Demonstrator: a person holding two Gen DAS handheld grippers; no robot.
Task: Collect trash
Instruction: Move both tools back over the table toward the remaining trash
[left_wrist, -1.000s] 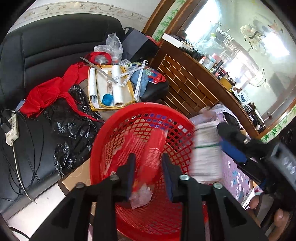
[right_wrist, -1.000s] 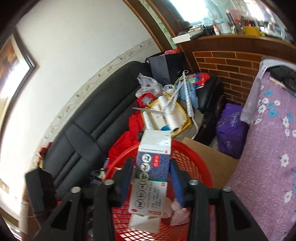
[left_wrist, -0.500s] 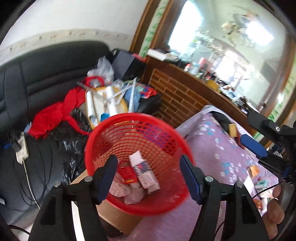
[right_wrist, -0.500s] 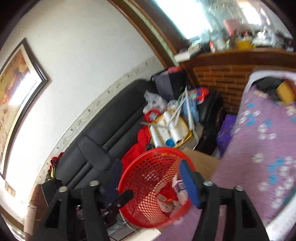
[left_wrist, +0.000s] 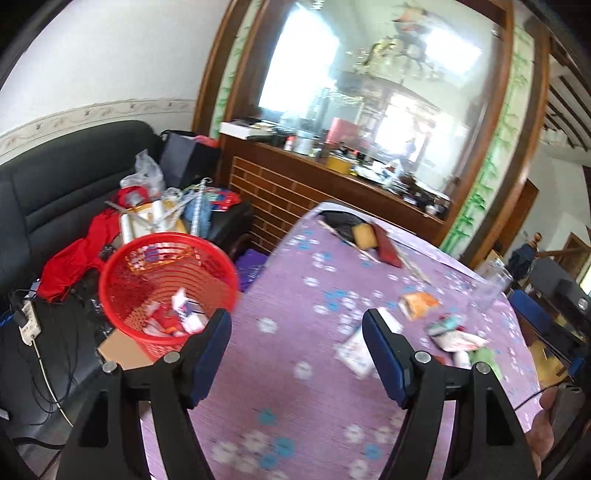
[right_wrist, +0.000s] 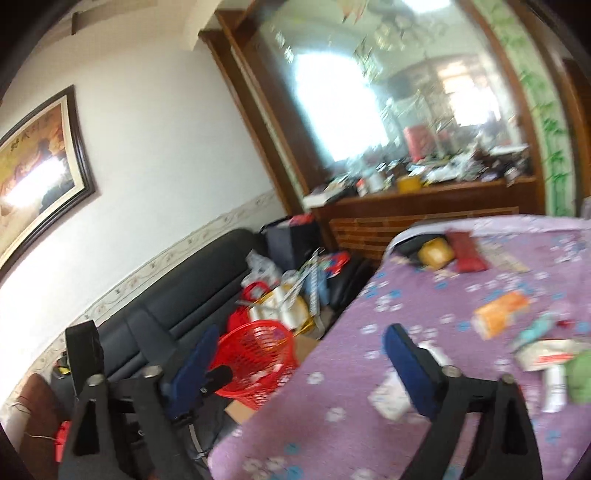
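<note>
Both hand-held grippers (left_wrist: 296, 328) (right_wrist: 300, 350) now withdrawn from red basket (left_wrist: 166, 258), jaws wide, empty (blurred), purple floral tablecloth (left_wrist: 295, 387), black sofa (right_wrist: 177, 306).

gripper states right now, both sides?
Left gripper: open, holding nothing, above the purple tablecloth.
Right gripper: open, holding nothing.

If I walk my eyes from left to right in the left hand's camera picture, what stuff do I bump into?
White power strip → red mesh basket → white packet on the purple flowered tablecloth → orange packet → red-and-white wrapper → clear jar.
</note>
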